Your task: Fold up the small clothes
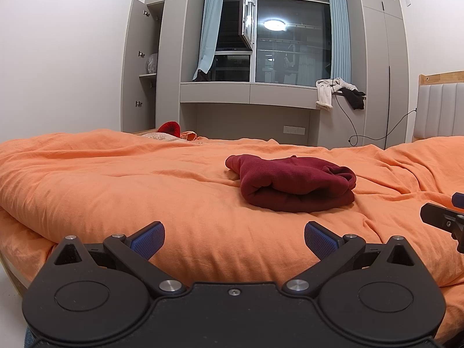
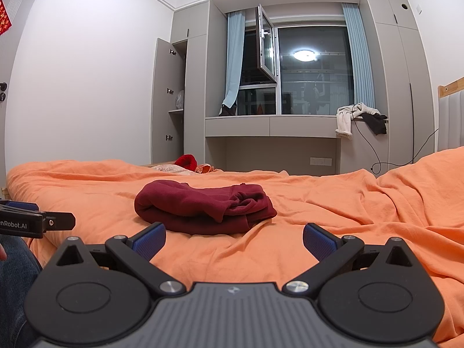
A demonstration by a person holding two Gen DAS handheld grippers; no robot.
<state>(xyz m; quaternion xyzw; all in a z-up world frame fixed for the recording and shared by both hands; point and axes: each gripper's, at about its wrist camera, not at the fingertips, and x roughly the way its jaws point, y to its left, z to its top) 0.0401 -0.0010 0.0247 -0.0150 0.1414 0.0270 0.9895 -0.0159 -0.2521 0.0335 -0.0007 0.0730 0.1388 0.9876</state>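
My left tool (image 1: 234, 239) is spread wide and holds nothing, low over the near edge of the orange duvet (image 1: 116, 191). My right tool (image 2: 233, 239) gapes the same, empty. The maroon garment (image 2: 203, 207) lies folded in a bundle on the bed, just beyond both tools, touching neither.

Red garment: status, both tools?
Left tool open, empty. Right tool open, empty. Red garment folded on the orange duvet, untouched. Nothing in the way.
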